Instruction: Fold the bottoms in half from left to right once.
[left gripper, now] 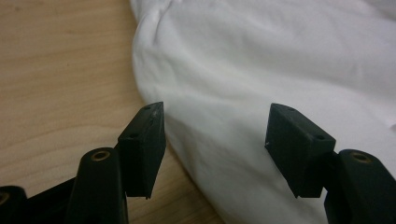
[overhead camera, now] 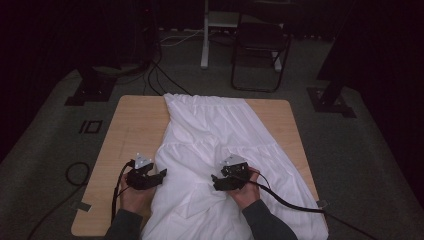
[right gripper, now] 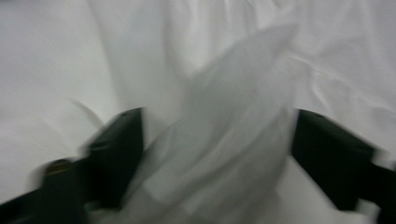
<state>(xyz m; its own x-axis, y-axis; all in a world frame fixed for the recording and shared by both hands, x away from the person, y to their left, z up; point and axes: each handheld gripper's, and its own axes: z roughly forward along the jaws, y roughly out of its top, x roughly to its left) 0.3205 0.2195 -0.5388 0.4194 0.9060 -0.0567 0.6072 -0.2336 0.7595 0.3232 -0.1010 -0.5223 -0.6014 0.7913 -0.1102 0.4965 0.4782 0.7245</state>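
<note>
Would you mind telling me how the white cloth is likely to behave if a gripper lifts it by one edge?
The white cloth will probably drape limply: it lies in soft folds on the table. It looks thin and light. A raised fold between the right gripper jaws suggests it bunches easily.

The skirt (overhead camera: 220,150) spread over the desk is plain white, no print on it. The desk (overhead camera: 132,125) is pale wood with a faint grain. Both grippers, left gripper (overhead camera: 159,176) and right gripper (overhead camera: 216,182), are black, each topped by a grey plate. The carpet (overhead camera: 45,130) is dull grey-green.
</note>
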